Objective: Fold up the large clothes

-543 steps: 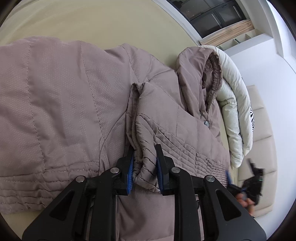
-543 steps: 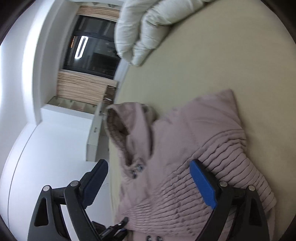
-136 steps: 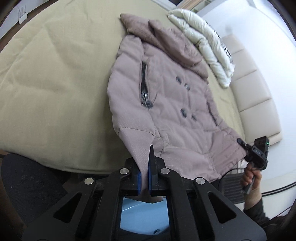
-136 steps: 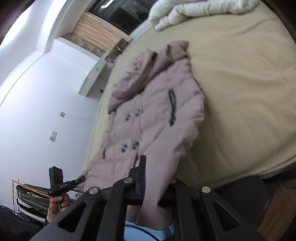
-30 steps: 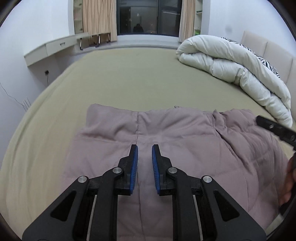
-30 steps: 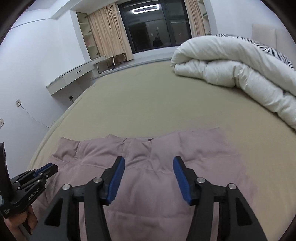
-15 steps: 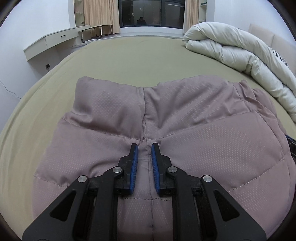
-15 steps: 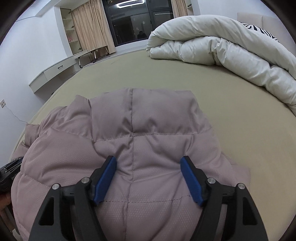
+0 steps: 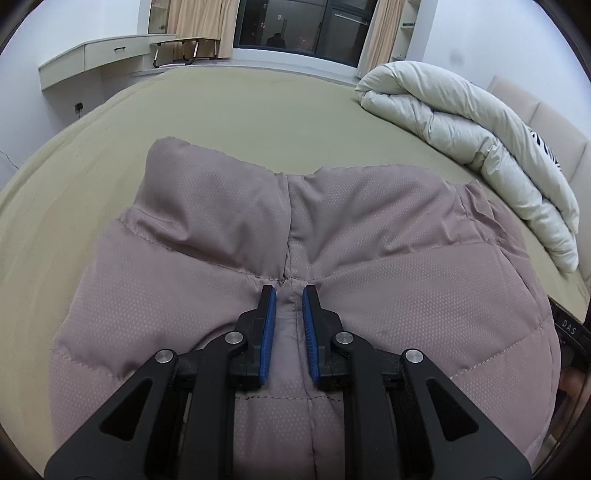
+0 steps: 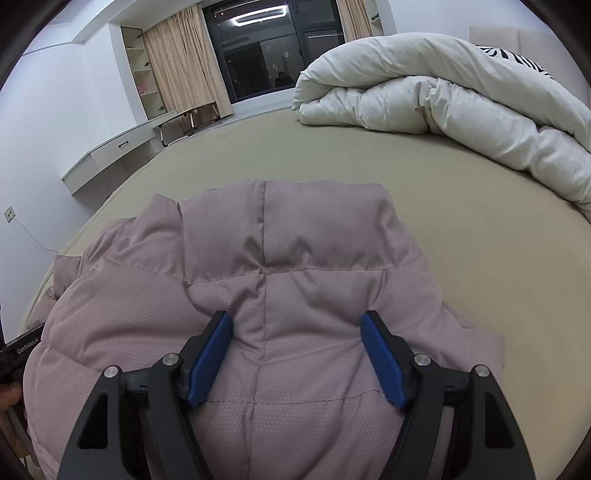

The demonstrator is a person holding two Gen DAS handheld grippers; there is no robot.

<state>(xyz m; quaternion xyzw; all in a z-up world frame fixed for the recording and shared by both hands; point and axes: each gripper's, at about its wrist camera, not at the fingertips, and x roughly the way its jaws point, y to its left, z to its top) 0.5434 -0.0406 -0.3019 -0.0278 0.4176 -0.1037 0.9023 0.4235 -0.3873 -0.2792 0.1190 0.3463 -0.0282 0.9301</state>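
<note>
A mauve padded jacket (image 9: 388,258) lies folded in a thick bundle on the olive bed; it also shows in the right wrist view (image 10: 314,258). My left gripper (image 9: 288,295) rests on top of it over a vertical seam, its blue pads a narrow gap apart with fabric bulging between them. My right gripper (image 10: 295,325) is wide open, pressed on the jacket's top, one pad on each side of the centre seam. Neither holds any fabric.
A rolled white duvet (image 9: 461,122) lies at the right of the bed (image 9: 258,107), also in the right wrist view (image 10: 443,92). A desk (image 9: 103,55) and dark window (image 9: 295,29) stand beyond the far edge. A headboard (image 9: 546,122) is at right.
Both grippers have moved forward and down onto the folded jacket, which now fills more of each view. The right jaws have opened a little wider.
</note>
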